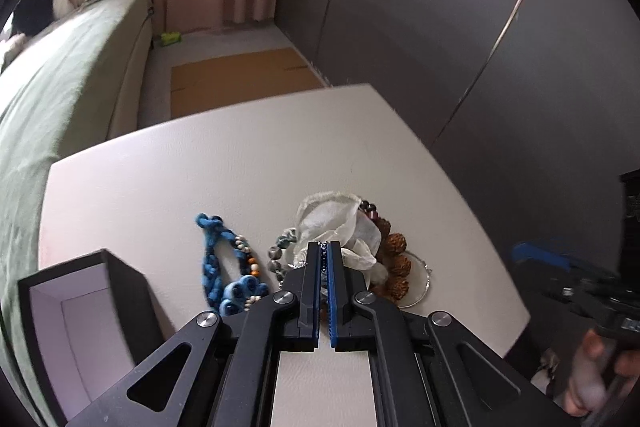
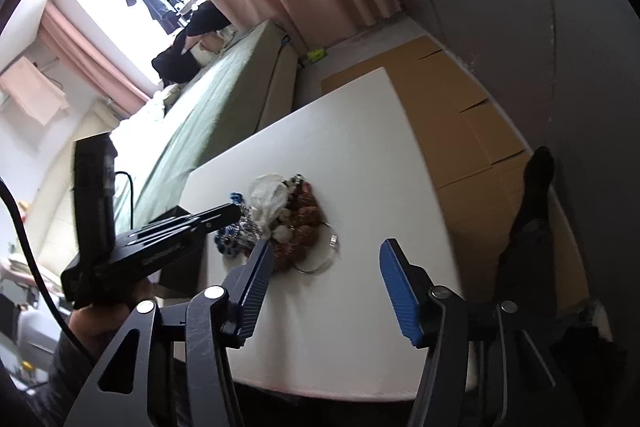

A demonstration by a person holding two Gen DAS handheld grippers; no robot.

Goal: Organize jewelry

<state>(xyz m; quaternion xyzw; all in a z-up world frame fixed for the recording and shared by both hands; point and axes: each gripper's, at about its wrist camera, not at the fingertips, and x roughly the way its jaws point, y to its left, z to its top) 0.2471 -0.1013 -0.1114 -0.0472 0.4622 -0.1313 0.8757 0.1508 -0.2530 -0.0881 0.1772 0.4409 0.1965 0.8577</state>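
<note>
A heap of jewelry lies on the white table (image 1: 240, 155): a white gauze pouch (image 1: 340, 223), a bracelet of knobbly brown beads (image 1: 396, 263), a grey-green stone bracelet (image 1: 280, 251), a blue braided cord with beads (image 1: 216, 259) and a thin silver bangle (image 1: 424, 287). My left gripper (image 1: 324, 247) is shut at the heap's near edge, with a sparkle of silver chain (image 2: 246, 227) pinched at its tips. My right gripper (image 2: 328, 247) stands open above the table just short of the brown beads (image 2: 304, 219), nothing between its fingers. Its blue pads (image 1: 540, 255) show blurred in the left wrist view.
An open black box (image 1: 80, 319) with a pale inside stands at the table's left near corner. A green bed (image 1: 60, 75) runs along the left, flat cardboard (image 2: 460, 115) covers the floor beyond the table, and a person's dark-clad leg (image 2: 536, 187) is at the right.
</note>
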